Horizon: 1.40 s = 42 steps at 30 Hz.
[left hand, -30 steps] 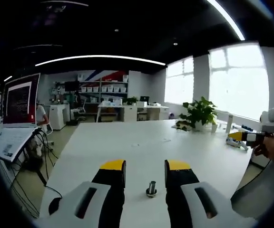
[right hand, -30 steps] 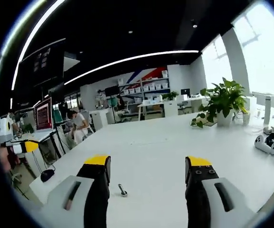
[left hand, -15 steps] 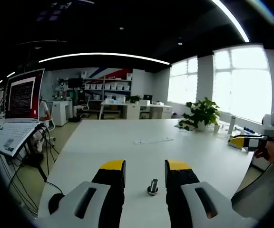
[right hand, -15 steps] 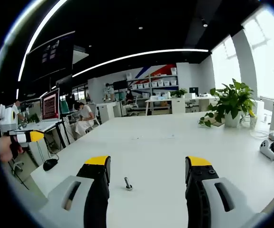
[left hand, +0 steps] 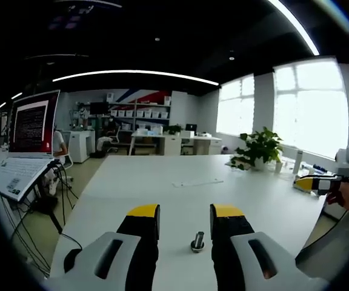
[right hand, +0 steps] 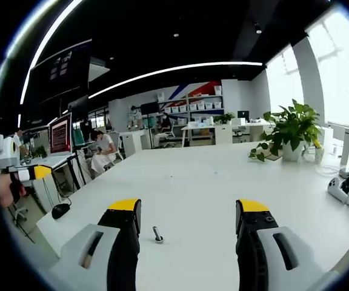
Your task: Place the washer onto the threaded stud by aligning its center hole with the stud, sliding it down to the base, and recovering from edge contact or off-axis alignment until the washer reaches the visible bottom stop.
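Right gripper [right hand: 189, 242] fingers [right hand: 126, 233] apart; stud [right hand: 157, 234] upright on table [right hand: 223, 188].

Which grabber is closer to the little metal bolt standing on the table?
Left. The stud stands right between the left gripper fingers. In the right gripper view, the stud looks smaller and farther off, near the left-hand finger of the right gripper.

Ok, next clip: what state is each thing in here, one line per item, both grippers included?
Left yellow-tipped gripper: open, empty, jaws either side of the stud.
Right yellow-tipped gripper: open, empty.
Short metal threaded stud: upright on the white table, on a wider round base; whether a washer sits at that base is too small to tell.
Laptop: lid open, screen lit.
Potted green plant: upright on the table.
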Each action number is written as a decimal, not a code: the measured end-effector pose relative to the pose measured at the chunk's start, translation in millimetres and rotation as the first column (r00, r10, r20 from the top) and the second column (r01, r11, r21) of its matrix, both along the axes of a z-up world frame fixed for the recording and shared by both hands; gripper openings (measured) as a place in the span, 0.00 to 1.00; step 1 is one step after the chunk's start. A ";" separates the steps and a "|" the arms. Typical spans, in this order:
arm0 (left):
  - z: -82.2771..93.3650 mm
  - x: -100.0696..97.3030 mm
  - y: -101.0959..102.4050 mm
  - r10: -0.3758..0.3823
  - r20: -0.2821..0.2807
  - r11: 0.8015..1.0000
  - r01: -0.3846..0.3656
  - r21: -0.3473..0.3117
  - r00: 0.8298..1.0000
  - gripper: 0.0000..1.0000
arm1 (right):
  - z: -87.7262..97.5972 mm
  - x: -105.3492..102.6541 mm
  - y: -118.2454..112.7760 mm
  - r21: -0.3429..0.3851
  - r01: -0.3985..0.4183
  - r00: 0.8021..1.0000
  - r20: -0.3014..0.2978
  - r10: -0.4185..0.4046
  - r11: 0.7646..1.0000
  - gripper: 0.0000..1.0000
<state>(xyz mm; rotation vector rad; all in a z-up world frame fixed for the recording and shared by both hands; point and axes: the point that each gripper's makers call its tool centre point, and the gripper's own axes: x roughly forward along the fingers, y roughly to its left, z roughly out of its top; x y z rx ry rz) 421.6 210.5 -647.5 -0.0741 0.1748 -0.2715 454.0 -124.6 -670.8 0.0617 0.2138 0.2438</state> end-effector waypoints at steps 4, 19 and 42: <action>-1.0 0.7 -1.9 -0.007 -0.002 1.000 0.007 0.005 1.000 0.31 | 2.9 -0.6 -2.6 -0.013 0.014 1.000 0.009 -0.014 1.000 0.66; 1.8 0.1 -1.7 -0.004 0.008 1.000 0.004 0.009 1.000 0.31 | 4.5 -0.7 -9.6 -0.020 0.036 0.999 0.008 -0.036 0.999 0.65; 3.1 0.2 2.1 0.012 0.014 1.000 -0.012 -0.001 1.000 0.32 | 2.2 0.0 -15.0 -0.028 0.051 0.999 0.004 -0.051 0.998 0.64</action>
